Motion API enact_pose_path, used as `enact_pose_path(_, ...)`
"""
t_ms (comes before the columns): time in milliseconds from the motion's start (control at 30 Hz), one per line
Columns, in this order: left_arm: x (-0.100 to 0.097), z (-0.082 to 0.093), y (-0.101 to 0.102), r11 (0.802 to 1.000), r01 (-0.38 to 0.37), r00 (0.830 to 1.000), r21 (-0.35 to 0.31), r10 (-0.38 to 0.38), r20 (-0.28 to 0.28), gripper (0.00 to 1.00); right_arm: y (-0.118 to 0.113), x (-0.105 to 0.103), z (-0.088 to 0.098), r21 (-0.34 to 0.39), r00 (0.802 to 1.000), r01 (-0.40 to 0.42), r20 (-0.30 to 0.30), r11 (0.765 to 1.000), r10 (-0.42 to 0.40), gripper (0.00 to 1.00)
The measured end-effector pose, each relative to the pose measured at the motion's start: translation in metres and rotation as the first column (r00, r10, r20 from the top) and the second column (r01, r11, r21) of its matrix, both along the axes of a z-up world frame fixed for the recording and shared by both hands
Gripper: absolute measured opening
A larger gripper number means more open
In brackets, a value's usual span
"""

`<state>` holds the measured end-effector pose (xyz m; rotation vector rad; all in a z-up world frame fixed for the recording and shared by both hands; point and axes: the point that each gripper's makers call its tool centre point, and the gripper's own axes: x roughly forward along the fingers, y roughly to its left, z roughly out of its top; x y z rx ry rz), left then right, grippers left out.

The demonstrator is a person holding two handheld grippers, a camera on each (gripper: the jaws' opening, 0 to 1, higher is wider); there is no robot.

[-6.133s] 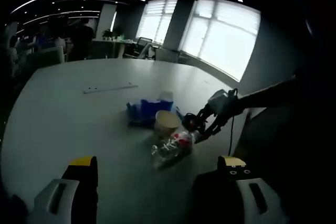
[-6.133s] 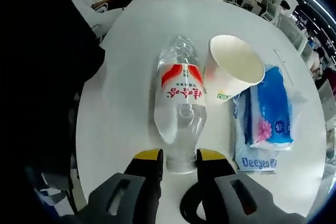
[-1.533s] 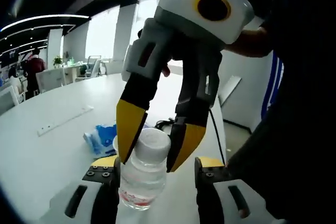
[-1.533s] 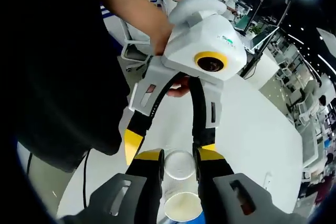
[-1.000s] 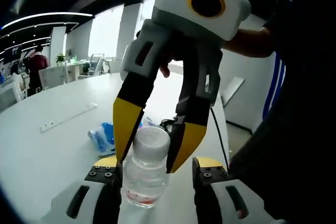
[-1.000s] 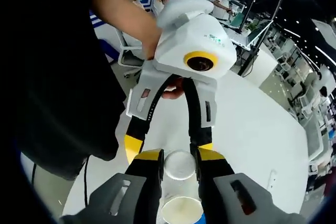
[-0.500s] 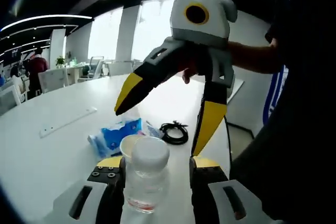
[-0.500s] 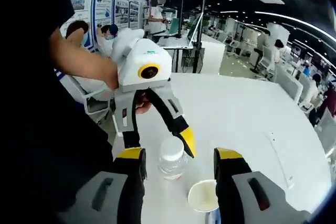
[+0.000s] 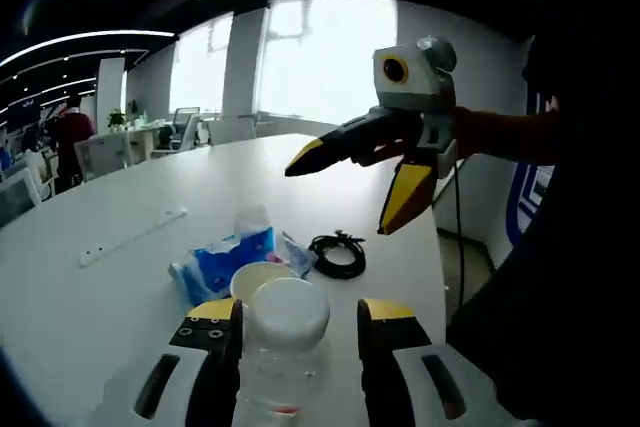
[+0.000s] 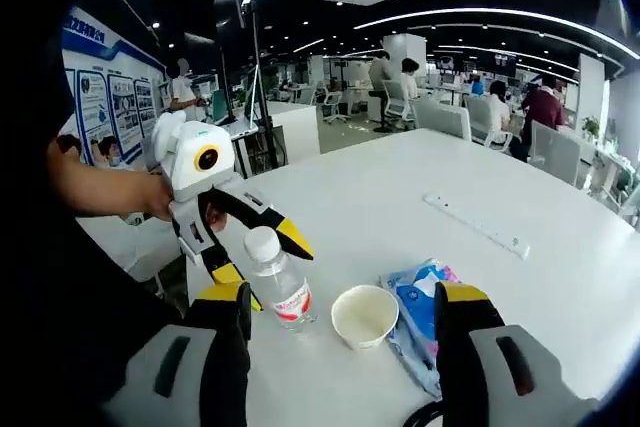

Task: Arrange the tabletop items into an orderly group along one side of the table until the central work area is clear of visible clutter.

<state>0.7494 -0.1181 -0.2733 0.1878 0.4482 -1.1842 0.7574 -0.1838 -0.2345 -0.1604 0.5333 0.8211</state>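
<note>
White worktop in an open office carries everything. Left gripper grips a clear bottle upright by its body, white cap up; in the right gripper view that gripper closes on the bottle at the near left. Right gripper hangs open and empty above the worktop, jaws wide. Just right of the bottle stands a paper cup, then a blue tissue pack. A coiled black cable lies beyond the pack.

Sitting on the white table: one water bottle, one paper cup, one blue tissue pack, one coiled black cable, one white power strip.
</note>
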Motion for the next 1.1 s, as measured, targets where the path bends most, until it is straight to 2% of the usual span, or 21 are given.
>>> enact_pose_path(267, 0.004, -0.001, -0.002, 1.0, -0.024, 1.0, 0.015, 0.024, 0.014, 0.41, -0.038, -0.006, -0.011, 0.004, 0.987, 0.157, -0.034, 0.988, -0.157, 0.86)
enact_pose_path(367, 0.005, 0.003, -0.003, 1.0, -0.03, 0.999, 0.002, 0.03, 0.017, 0.37, -0.055, -0.011, -0.017, 0.0, 0.977, 0.206, -0.047, 0.978, -0.206, 0.86)
enact_pose_path(667, 0.005, 0.016, 0.003, 1.0, -0.003, 0.999, -0.017, 0.003, 0.046, 0.27, -0.108, -0.028, -0.032, -0.01, 0.932, 0.354, -0.082, 0.935, -0.354, 0.85)
enact_pose_path(900, 0.002, 0.017, 0.005, 0.999, 0.049, 0.996, 0.007, -0.049, 0.079, 0.26, -0.124, -0.034, -0.036, -0.019, 0.913, 0.398, -0.094, 0.917, -0.398, 0.84)
enact_pose_path(1100, 0.004, 0.024, 0.011, 0.995, 0.099, 0.989, -0.005, -0.097, 0.113, 0.24, -0.123, -0.037, -0.04, -0.03, 0.91, 0.401, -0.101, 0.916, -0.401, 0.82)
